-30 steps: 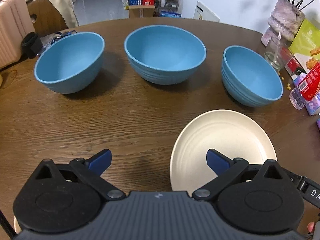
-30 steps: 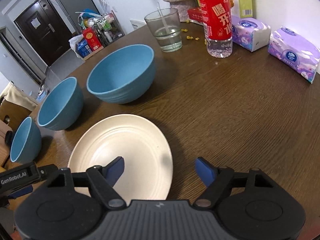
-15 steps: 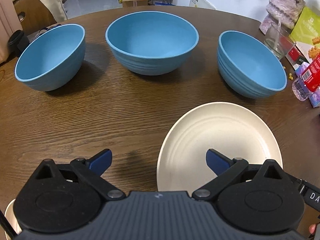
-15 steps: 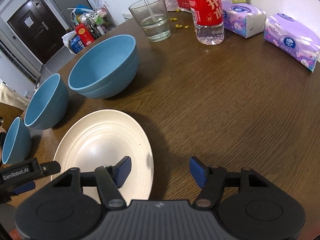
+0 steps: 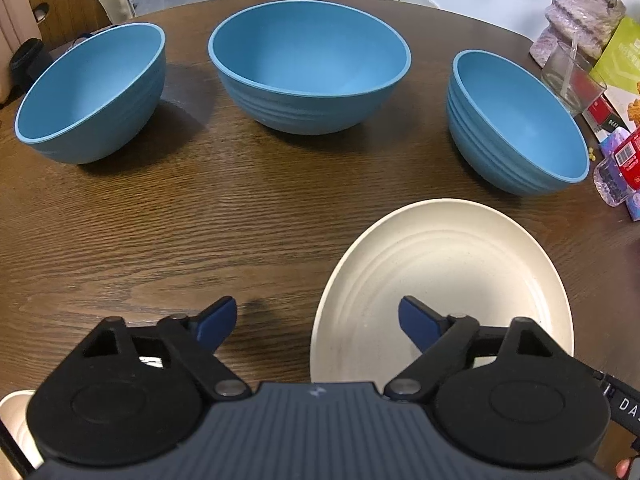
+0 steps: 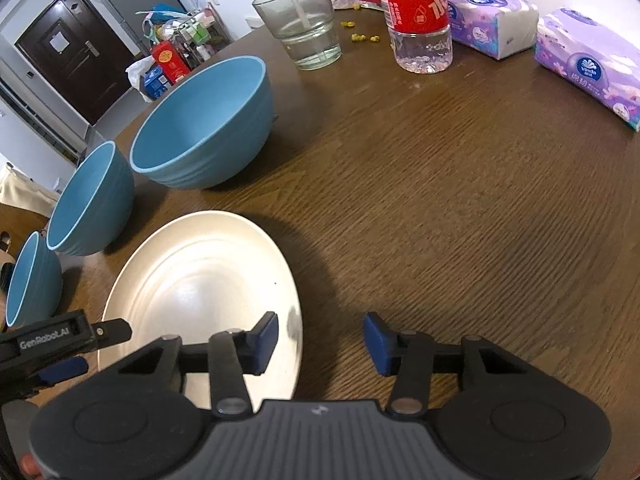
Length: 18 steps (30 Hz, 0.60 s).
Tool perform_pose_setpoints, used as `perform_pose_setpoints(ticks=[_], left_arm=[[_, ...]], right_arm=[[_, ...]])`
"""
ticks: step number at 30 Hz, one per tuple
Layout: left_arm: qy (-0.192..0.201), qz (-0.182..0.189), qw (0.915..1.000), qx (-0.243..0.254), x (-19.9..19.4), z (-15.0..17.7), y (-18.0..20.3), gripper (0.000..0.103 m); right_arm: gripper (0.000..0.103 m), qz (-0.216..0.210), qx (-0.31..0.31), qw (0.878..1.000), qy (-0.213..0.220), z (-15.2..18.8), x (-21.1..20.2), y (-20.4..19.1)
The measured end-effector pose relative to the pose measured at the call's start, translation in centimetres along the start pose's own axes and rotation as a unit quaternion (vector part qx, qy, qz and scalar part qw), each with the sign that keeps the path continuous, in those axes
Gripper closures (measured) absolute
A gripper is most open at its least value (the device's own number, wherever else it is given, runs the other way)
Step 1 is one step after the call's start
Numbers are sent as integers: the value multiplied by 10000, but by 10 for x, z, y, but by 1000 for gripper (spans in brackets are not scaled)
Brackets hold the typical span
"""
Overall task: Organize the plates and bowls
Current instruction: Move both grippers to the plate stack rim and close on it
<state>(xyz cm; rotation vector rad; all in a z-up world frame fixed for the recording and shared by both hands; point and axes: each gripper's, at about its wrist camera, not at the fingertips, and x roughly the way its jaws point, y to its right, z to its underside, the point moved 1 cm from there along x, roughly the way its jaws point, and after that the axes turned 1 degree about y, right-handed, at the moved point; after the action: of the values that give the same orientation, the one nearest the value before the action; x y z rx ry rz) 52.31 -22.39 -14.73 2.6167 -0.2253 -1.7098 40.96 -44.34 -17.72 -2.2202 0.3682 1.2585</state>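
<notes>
A cream plate (image 5: 440,272) lies flat on the brown table (image 5: 240,220), in front of three blue bowls: left (image 5: 92,92), middle (image 5: 310,64), right (image 5: 516,120). My left gripper (image 5: 317,322) hangs low over the plate's left rim, one finger above the wood and one above the plate. Its jaws are closing and touch nothing. In the right wrist view my right gripper (image 6: 321,342) straddles the right rim of the plate (image 6: 200,280). Its jaws are closing too, with the rim between them and a gap on both sides.
A water glass (image 6: 300,24), a red-labelled bottle (image 6: 416,12) and two tissue packs (image 6: 492,24) stand at the table's far right. A cream rim (image 5: 16,420) peeks out at the lower left, partly hidden. A chair (image 5: 24,28) stands beyond the left bowl.
Both grippers have come down closer to the plate. The right jaws have narrowed clearly, the left ones slightly. The plate and the bowls have not moved.
</notes>
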Motion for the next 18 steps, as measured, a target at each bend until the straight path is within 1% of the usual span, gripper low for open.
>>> perform_pose_setpoints(ticks=[4,6,8,9,11,13,16,17,18], left_arm=[[-72,6,9999,-76,4,-1,-1,23],[-116,62,9999,-96,5,-1,-1,29],[-133,72,9998,-105,7,0,-1,31],[-139,74,9998,-114,7,0,-2,34],[-138,66,9998,-124,8,-1,-3,35],[-134,69,9998,-130,8,-2,-2,37],[-111,79,9998,-109,7,-3,-1,46],[-106,99,9999,-90,6,-3,0,52],[-111,100,9999,-59,6,-3,1,58]], right_arm=[[60,-87,-35,9999,-37,-2,1,1],[65,-126,-68,9999,-74,-4,2,1],[68,-168,-70,9998,-100,-6,4,1],[69,-184,-66,9997,-110,-6,4,1],[70,-242,-45,9996,-132,-7,5,1],[73,-296,-46,9994,-154,-8,7,0],[81,-397,-27,9990,-201,-7,9,-1],[83,-419,-17,9989,-218,-7,10,-1],[84,-434,-16,9988,-229,-7,11,-1]])
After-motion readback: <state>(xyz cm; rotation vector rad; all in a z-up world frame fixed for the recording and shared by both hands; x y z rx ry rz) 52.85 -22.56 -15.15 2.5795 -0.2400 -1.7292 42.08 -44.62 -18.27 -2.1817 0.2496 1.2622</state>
